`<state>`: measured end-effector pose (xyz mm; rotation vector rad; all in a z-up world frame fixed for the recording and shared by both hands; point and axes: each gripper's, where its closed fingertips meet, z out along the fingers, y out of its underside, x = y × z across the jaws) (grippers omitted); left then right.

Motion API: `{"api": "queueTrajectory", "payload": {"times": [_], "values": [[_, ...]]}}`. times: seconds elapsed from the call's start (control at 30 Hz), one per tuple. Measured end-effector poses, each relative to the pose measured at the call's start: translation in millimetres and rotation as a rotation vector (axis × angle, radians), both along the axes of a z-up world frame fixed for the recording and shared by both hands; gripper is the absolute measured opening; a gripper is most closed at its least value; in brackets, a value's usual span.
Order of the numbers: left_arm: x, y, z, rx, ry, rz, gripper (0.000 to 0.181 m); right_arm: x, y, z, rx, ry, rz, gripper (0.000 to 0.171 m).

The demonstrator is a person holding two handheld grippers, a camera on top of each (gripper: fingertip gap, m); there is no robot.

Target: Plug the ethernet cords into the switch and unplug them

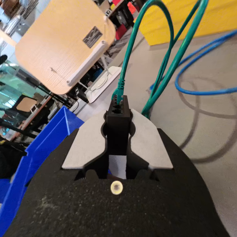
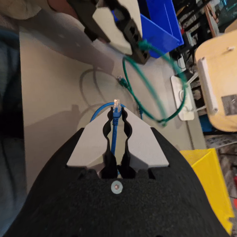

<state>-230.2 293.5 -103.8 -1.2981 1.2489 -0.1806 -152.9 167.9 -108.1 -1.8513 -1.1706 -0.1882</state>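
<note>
My left gripper (image 1: 118,112) is shut on a black ethernet switch (image 1: 118,127) and holds it above the table with its ports facing up. A green cord (image 1: 129,51) is plugged into a far port through its green plug (image 1: 118,93) and loops up and back down. My right gripper (image 2: 117,109) is shut on the blue cord (image 2: 114,136) just behind its clear plug (image 2: 117,103), which sticks out past the fingertips. In the right wrist view the switch (image 2: 136,38) with the green cord (image 2: 144,79) shows blurred at the top, held by the other gripper (image 2: 111,25).
A blue cord loop (image 1: 200,79) lies on the grey table (image 1: 192,128). A blue bin (image 1: 51,138) stands at the left, a yellow bin (image 1: 186,19) at the far right. A wooden chair (image 1: 61,48) and a white power strip (image 1: 102,84) stand beyond the table edge.
</note>
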Motion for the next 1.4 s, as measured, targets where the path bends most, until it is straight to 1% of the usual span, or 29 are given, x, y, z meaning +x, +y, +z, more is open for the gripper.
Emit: {"api": "queueTrajectory", "payload": {"times": [0.03,0.1,0.2,0.27,0.3,0.33,0.4,0.43,0.47,0.53,0.57,0.6,0.63,0.67,0.7,0.77,0.87,0.9,0.97,1.1,1.2,1.23,1.4], "values": [[-2.7,3.1,4.4,-0.036,-0.049,0.012,0.029,1.9,-3.8,-7.1,-0.008,0.052,-0.035,0.013],[-5.8,7.1,7.8,-0.105,-0.113,0.019,0.029,7.3,-9.8,-27.4,-0.02,0.118,-0.111,0.013],[-6.3,10.0,2.8,-0.127,-0.107,0.024,0.029,7.3,-21.9,-48.2,-0.031,0.192,-0.191,0.014],[-5.4,9.3,2.0,-0.113,-0.094,0.025,0.029,-11.8,-37.5,-51.8,-0.121,0.305,-0.16,0.016],[-4.5,8.3,1.6,-0.108,-0.088,0.022,0.029,-27.3,-48.8,-51.8,-0.178,0.389,-0.114,0.017],[-3.5,7.2,-0.1,-0.106,-0.076,0.019,0.029,-40.0,-61.1,-53.6,-0.237,0.448,-0.068,0.011],[-2.3,5.9,-2.4,-0.092,-0.059,0.019,0.029,-39.1,-70.1,-52.5,-0.232,0.469,-0.079,0.01],[-1.5,5.0,-3.1,-0.087,-0.051,0.017,0.029,-34.5,-72.2,-44.7,-0.197,0.485,-0.08,0.01],[-0.8,4.2,-3.6,-0.085,-0.046,0.015,0.029,-19.4,-67.3,-33.7,-0.131,0.5,-0.13,0.009],[0.7,2.7,-5.0,-0.088,-0.042,0.009,0.029,30.0,-51.5,-18.6,-0.025,0.537,-0.305,0.012],[1.5,2.0,-6.5,-0.092,-0.035,0.006,0.029,62.4,-44.2,-21.7,-0.008,0.534,-0.442,0.013],[2.1,1.6,-7.6,-0.094,-0.03,0.005,0.029,91.1,-40.6,-32.1,-0.031,0.522,-0.582,0.018],[2.8,1.1,-8.4,-0.093,-0.027,0.003,0.029,108.3,-39.4,-44.3,-0.076,0.535,-0.681,0.024],[3.8,0.4,-9.1,-0.095,-0.023,-0.001,0.029,114.8,-38.2,-53.8,-0.116,0.573,-0.733,0.028],[4.5,-0.2,-10.1,-0.098,-0.019,-0.005,0.029,119.0,-36.7,-62.3,-0.142,0.604,-0.78,0.028],[5.8,-1.6,-12.3,-0.101,-0.009,-0.012,0.029,125.7,-35.1,-77.8,-0.178,0.562,-0.834,0.031],[6.4,-3.8,-13.2,-0.095,0.002,-0.02,0.029,129.3,-36.2,-94.3,-0.227,0.464,-0.872,0.031],[6.4,-4.4,-13.7,-0.093,0.006,-0.023,0.029,128.6,-35.4,-93.9,-0.214,0.477,-0.876,0.029],[6.7,-5.0,-14.6,-0.092,0.011,-0.024,0.029,124.6,-34.7,-95.1,-0.224,0.527,-0.883,0.01],[7.7,-5.3,-14.8,-0.09,0.013,-0.025,0.029,117.5,-38.1,-95.0,-0.289,0.454,-0.84,0.005],[6.7,-5.1,-13.9,-0.085,0.013,-0.021,0.029,114.8,-39.0,-87.7,-0.251,0.389,-0.793,0.005],[6.0,-4.8,-13.3,-0.084,0.01,-0.019,0.029,112.9,-38.9,-77.0,-0.214,0.368,-0.766,0.004],[2.9,-2.6,-12.3,-0.09,0.002,-0.011,0.029,117.1,-45.0,-1.7,0.003,0.25,-0.712,0.004]]}}
